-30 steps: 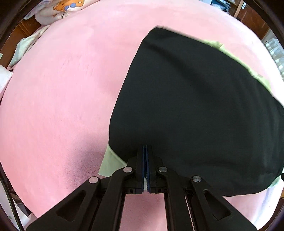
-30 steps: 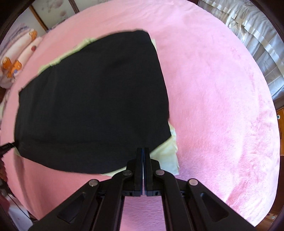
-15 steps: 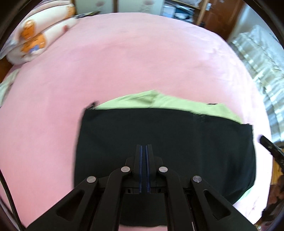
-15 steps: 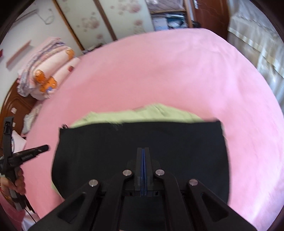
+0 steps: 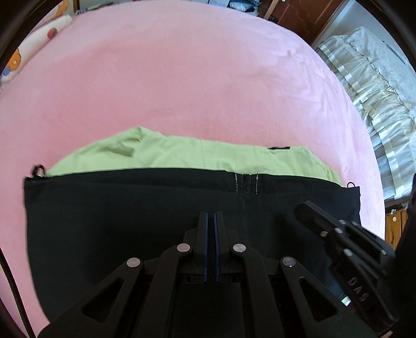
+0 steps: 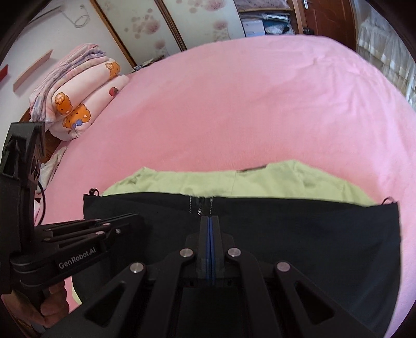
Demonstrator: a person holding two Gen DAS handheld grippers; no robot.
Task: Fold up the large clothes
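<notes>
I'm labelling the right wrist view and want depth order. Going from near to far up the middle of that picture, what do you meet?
right gripper → black garment → light green garment → pink bedspread → wall with sliding panels

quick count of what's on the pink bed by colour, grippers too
Black garment: 1
Light green garment: 1, under the black one
Folded cartoon-print blankets: 1 stack, at the bed's edge
Black grippers: 2, left gripper and right gripper, both shut
Total: 5
</notes>
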